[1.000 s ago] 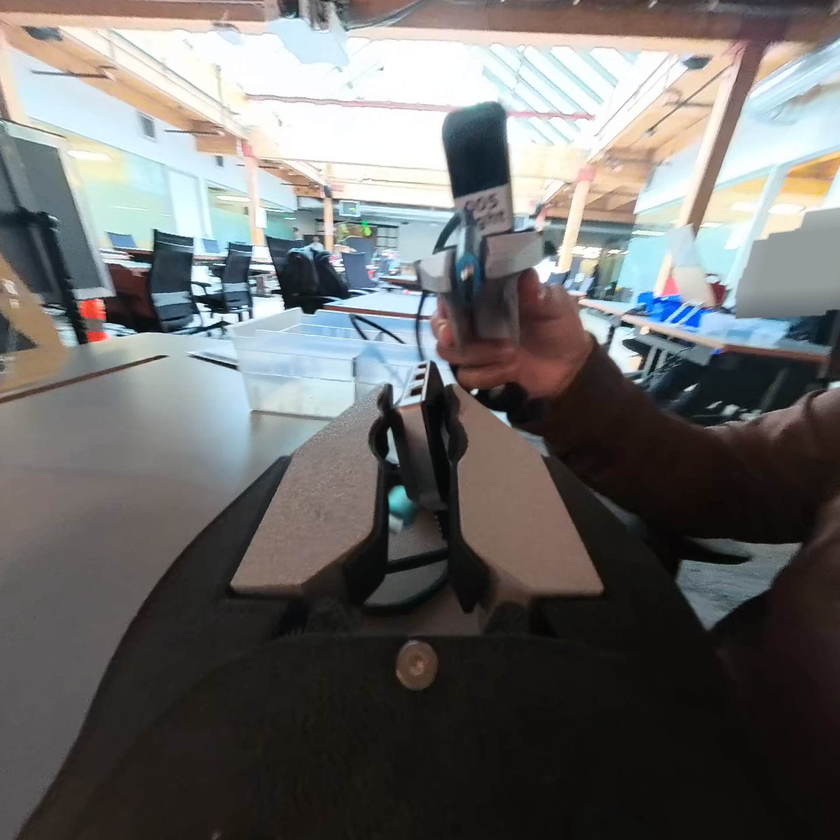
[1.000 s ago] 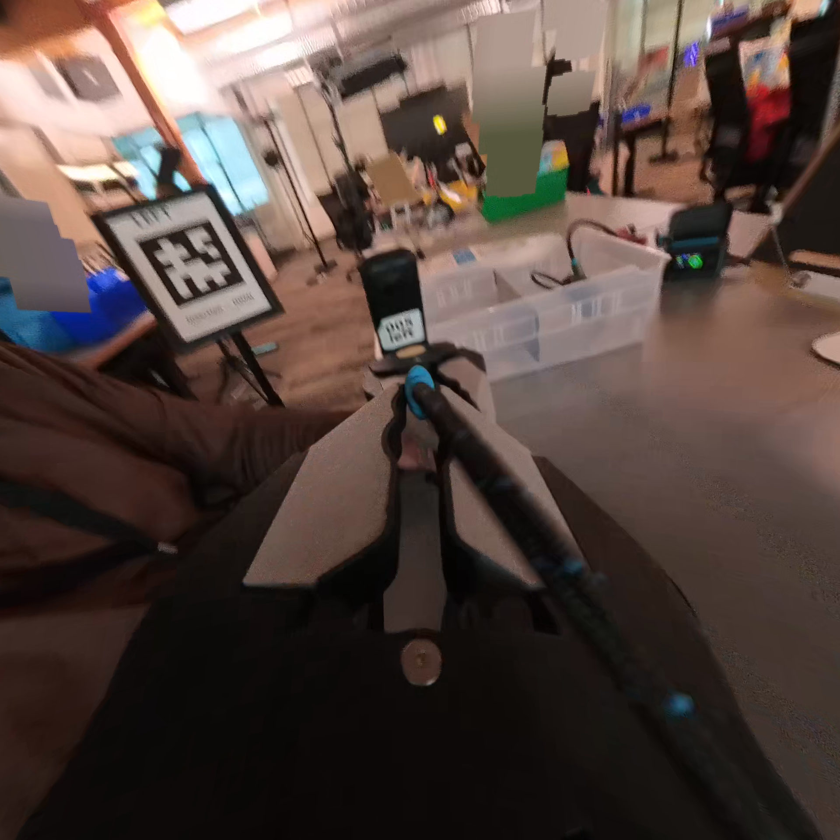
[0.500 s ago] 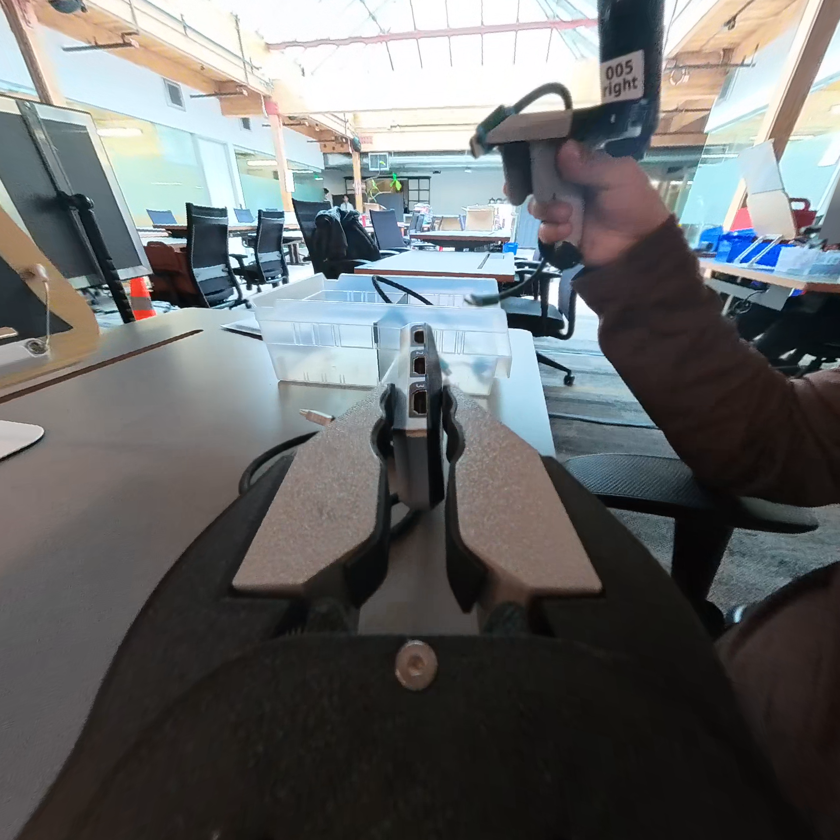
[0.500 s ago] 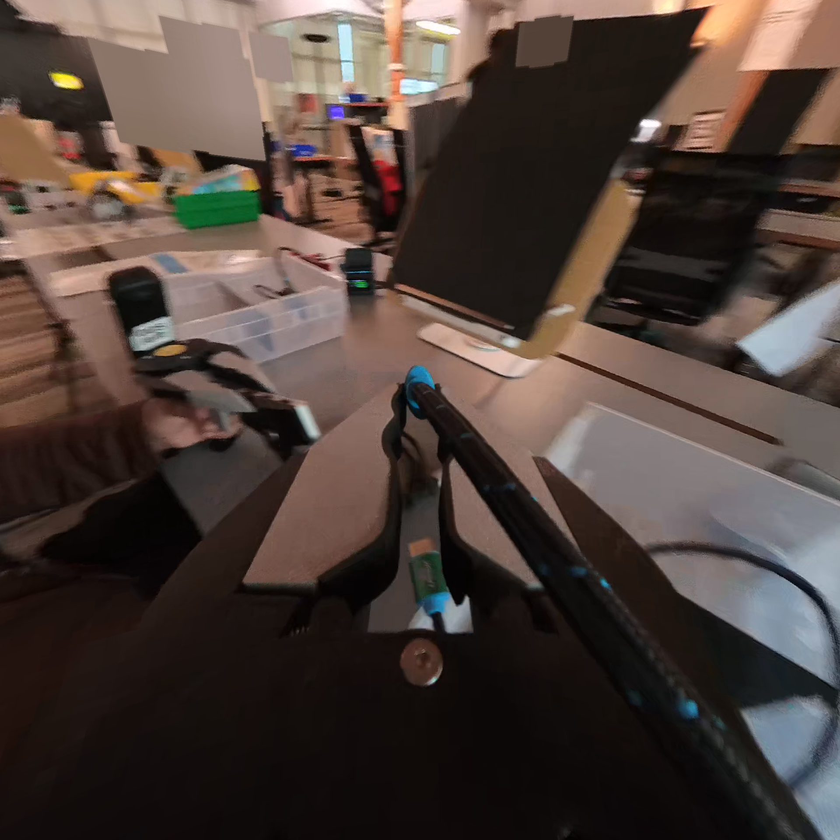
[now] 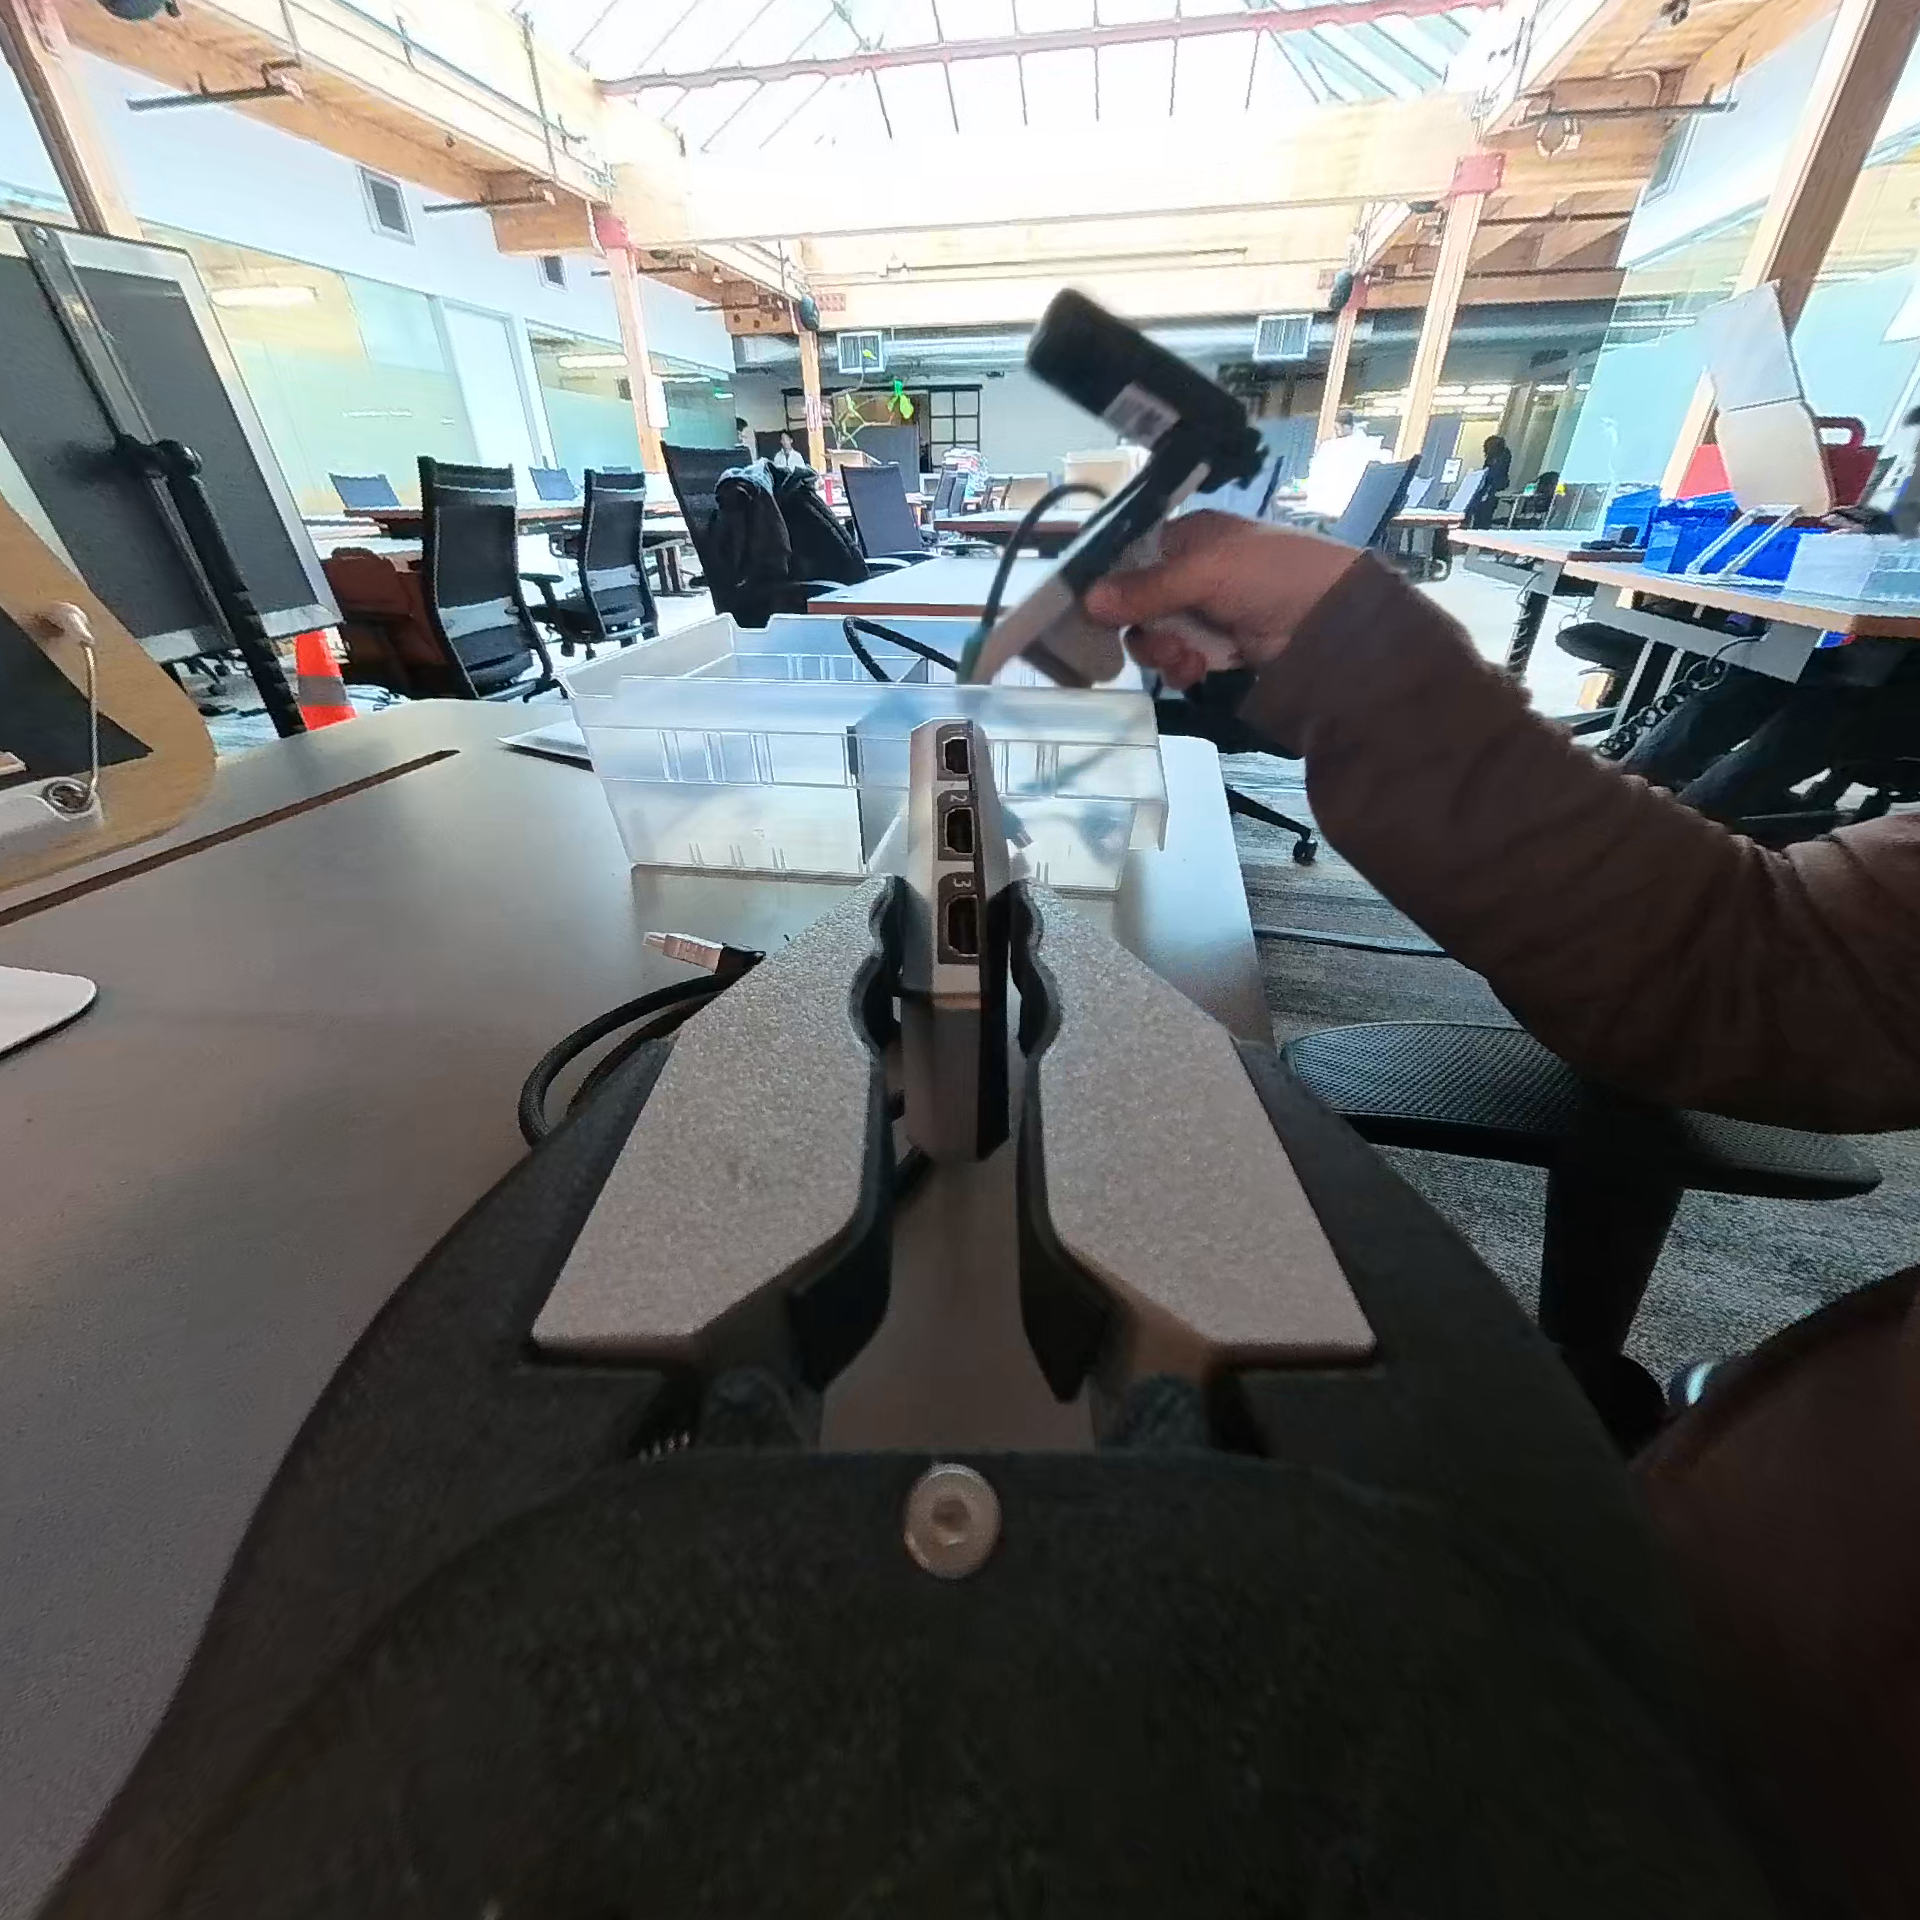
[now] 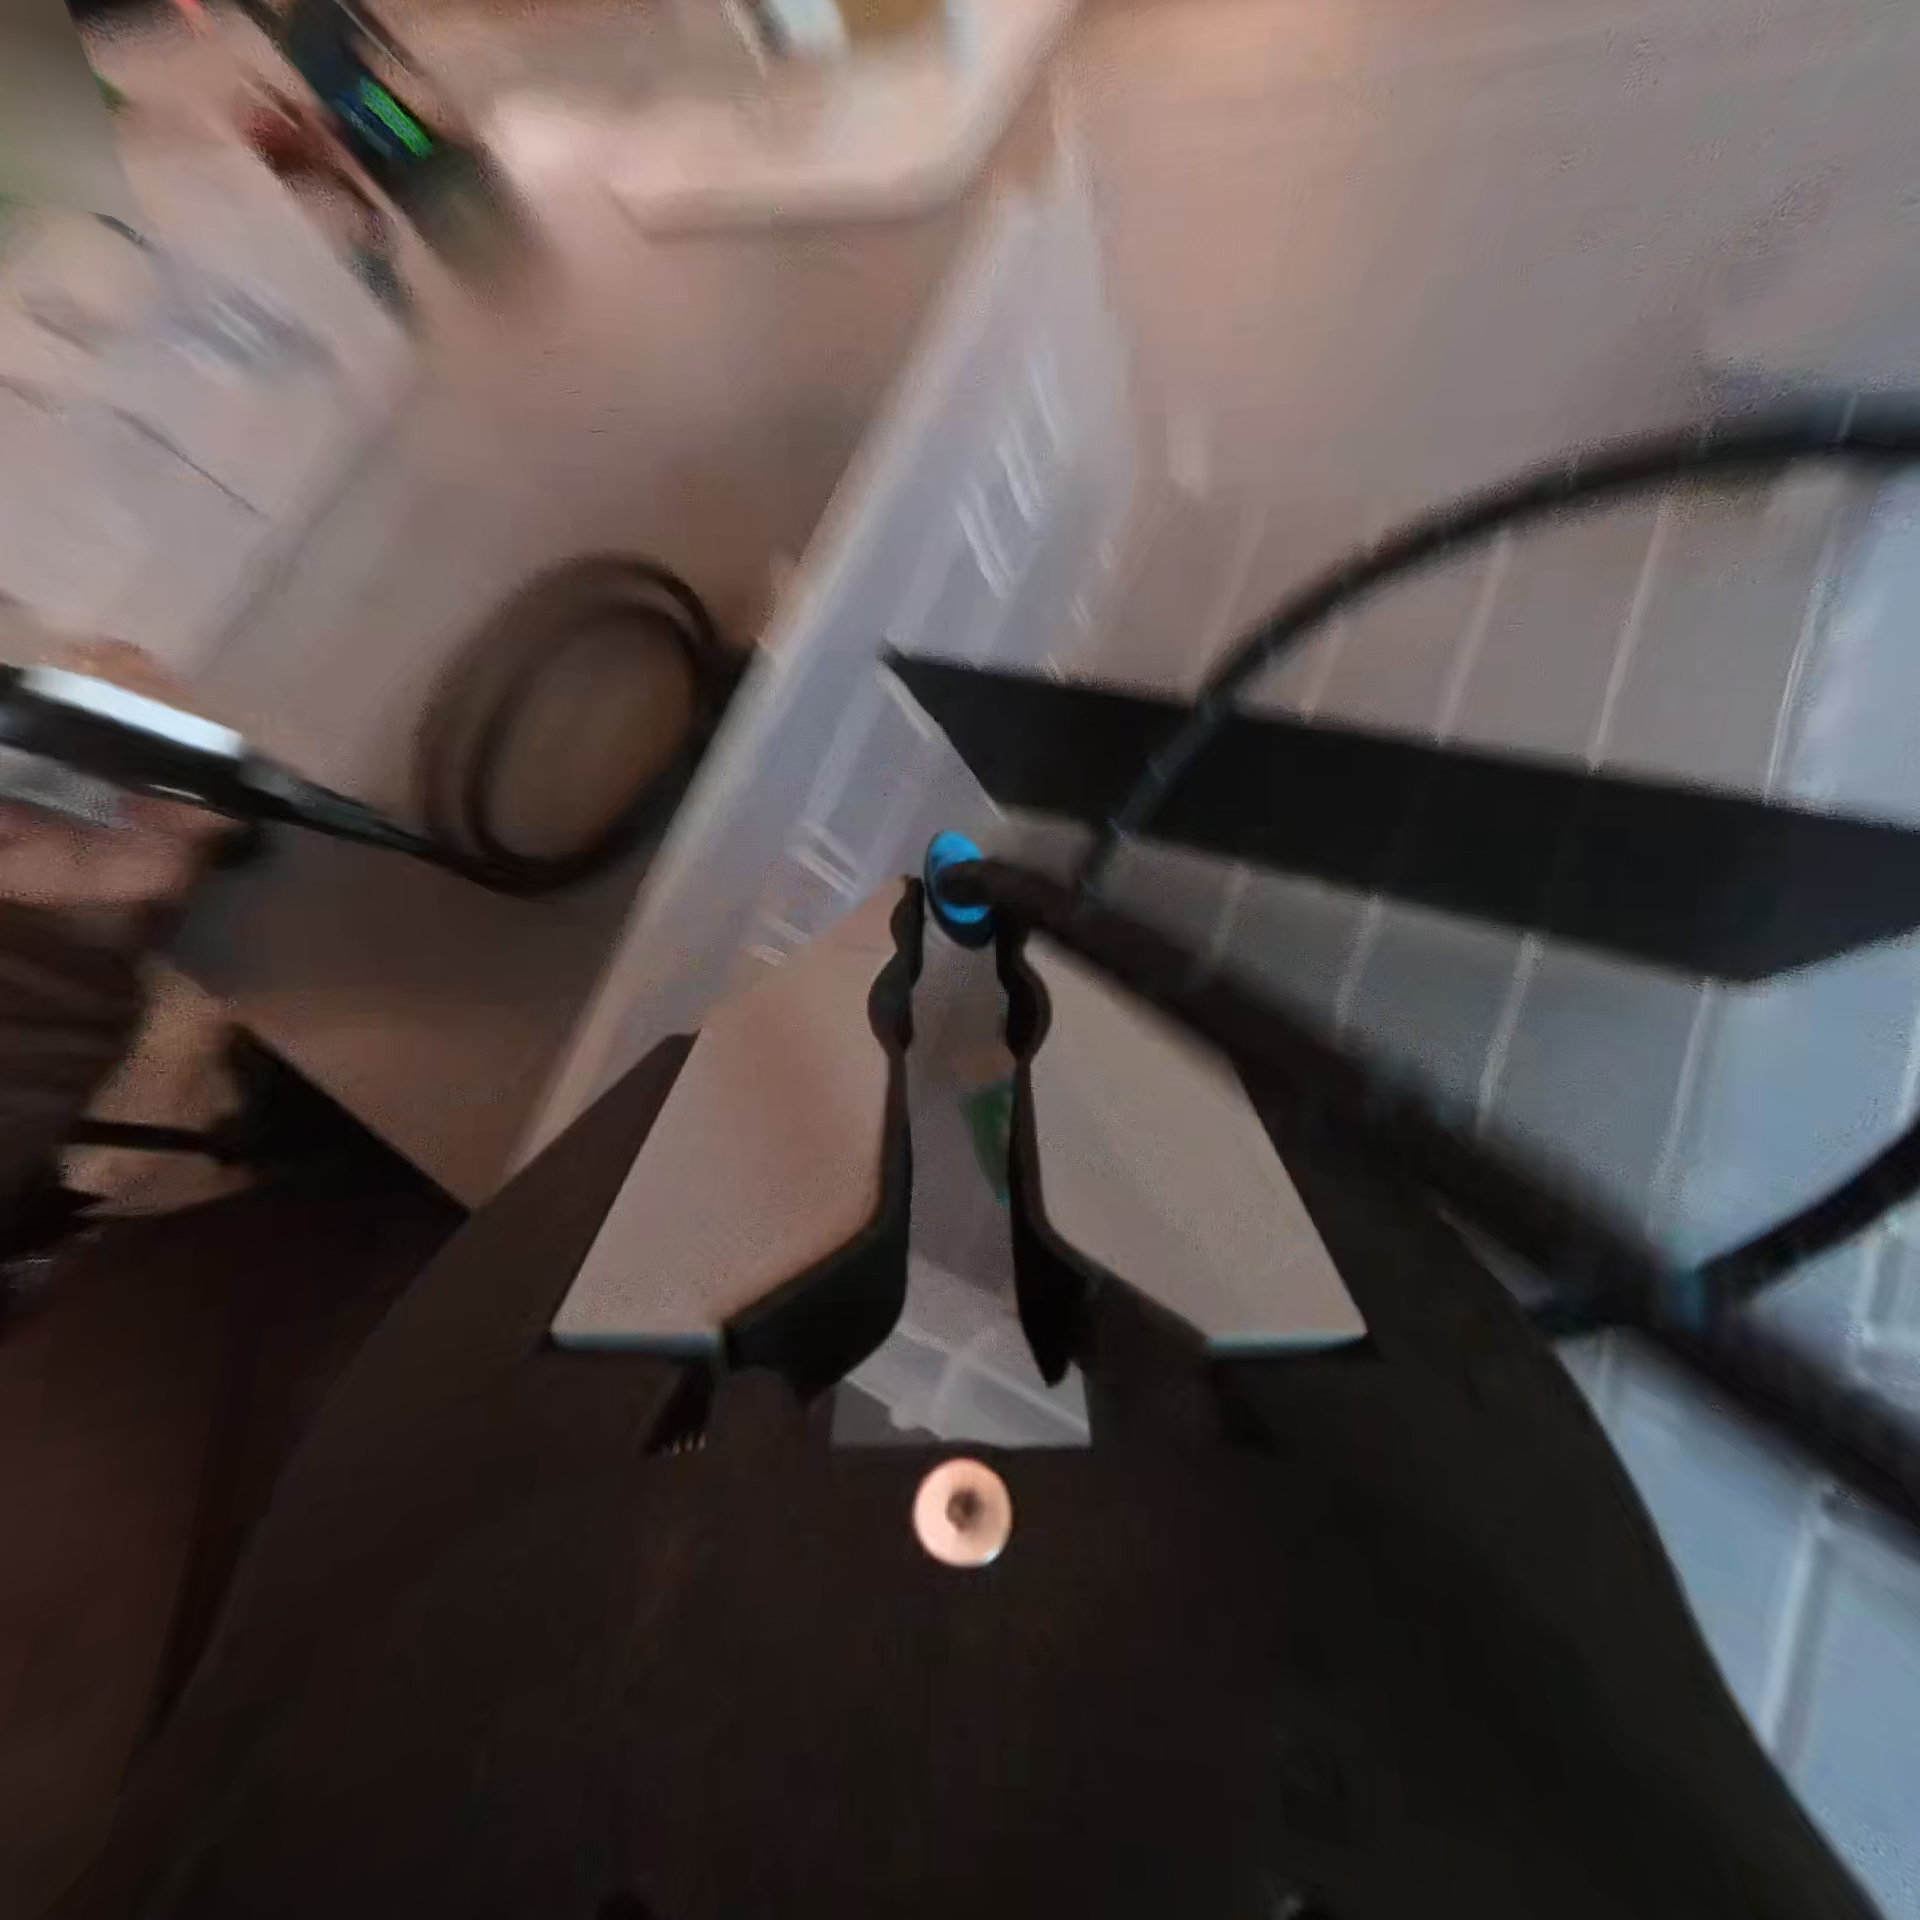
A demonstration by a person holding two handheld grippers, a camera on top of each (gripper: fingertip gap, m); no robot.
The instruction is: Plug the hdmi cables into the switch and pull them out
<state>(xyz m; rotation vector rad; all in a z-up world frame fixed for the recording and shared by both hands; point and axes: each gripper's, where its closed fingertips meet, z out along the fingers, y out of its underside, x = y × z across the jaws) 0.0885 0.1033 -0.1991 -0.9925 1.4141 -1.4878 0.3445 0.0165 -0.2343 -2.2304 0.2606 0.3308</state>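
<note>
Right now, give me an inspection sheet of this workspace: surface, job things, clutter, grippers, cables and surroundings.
Surface: dark table, mostly bare.
Job's things: grey HDMI switch upright on edge, three visible ports empty.
Clutter: clear plastic bin behind the switch.
Grippers: left gripper clamps the switch; right gripper over the bin, carrying a black cable with a blue collar, view blurred.
Cables: loose black cable with bare plug lying on the table.
Surroundings: office chairs, monitor, orange cone.

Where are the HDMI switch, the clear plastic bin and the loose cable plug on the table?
HDMI switch point(image 5: 954, 925), left wrist view, its port face.
Clear plastic bin point(image 5: 727, 769), left wrist view, its front wall.
Loose cable plug point(image 5: 681, 945), left wrist view, its metal tip.
</note>
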